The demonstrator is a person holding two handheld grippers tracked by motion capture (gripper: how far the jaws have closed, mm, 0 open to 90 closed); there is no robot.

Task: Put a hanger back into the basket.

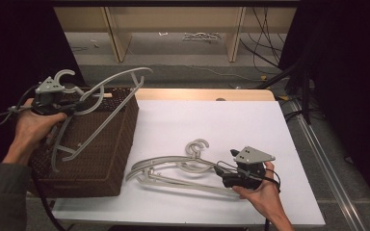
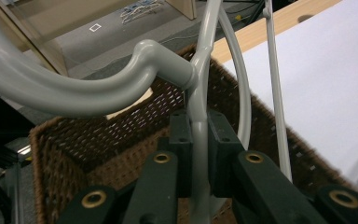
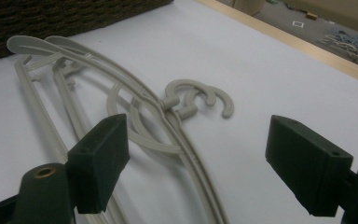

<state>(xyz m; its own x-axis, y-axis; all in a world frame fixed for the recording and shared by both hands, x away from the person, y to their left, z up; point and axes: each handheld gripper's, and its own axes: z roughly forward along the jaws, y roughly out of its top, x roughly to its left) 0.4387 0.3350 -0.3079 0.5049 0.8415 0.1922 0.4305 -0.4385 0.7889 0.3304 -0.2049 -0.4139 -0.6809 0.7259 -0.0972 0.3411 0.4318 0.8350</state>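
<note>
A grey plastic hanger [image 1: 107,82] hangs tilted over the brown wicker basket [image 1: 101,159] at the left. My left gripper [image 1: 79,107] is shut on it just below the hook. In the left gripper view both pads clamp the hanger's stem [image 2: 199,140], and the basket's inside [image 2: 74,154] lies beneath. Two more grey hangers [image 1: 173,168] lie stacked on the white table top, hooks [image 1: 198,146] pointing away from me. My right gripper [image 1: 220,172] rests by their right end. It stands open [image 3: 205,163] with the stacked hangers [image 3: 158,107] lying ahead of the jaws, untouched.
The white sheet [image 1: 231,125] covers the table, with a wooden strip [image 1: 197,94] along its far edge. Beyond it are shelf legs [image 1: 115,38] and cables [image 1: 265,53] on the floor. A metal rail [image 1: 318,144] runs along the table's right side.
</note>
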